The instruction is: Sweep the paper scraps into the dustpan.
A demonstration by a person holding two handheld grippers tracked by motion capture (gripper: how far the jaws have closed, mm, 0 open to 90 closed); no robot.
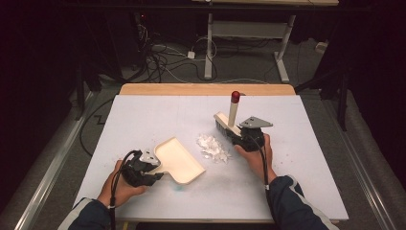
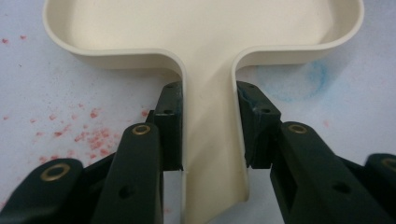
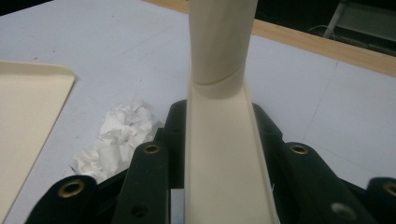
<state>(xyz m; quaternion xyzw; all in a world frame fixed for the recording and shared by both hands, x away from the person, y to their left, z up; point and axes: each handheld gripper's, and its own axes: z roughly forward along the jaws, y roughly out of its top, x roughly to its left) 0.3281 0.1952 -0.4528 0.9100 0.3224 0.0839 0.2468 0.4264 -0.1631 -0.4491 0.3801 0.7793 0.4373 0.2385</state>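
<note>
A cream dustpan (image 1: 179, 160) lies flat on the white table (image 1: 143, 110), its open lip facing a pile of crumpled white paper scraps (image 1: 212, 146). My left gripper (image 1: 152, 173) is shut on the dustpan's handle (image 2: 212, 140); both pads press its sides in the left gripper view, left gripper (image 2: 209, 93). My right gripper (image 1: 242, 136) is shut on a cream hand brush (image 1: 225, 124), right of the scraps. The brush's red-tipped handle (image 1: 235, 97) points up and away. In the right gripper view the brush (image 3: 219, 154) runs between the jaws of the right gripper (image 3: 219, 116), with the scraps (image 3: 123, 135) and dustpan (image 3: 28, 116) to its left.
Red specks (image 2: 88, 135) and a faint blue stain (image 2: 299, 84) mark the table by the dustpan. A wooden strip (image 1: 206, 89) edges the table's far side. Beyond it, cables (image 1: 158, 57) and white desk legs (image 1: 282, 52) stand on the floor.
</note>
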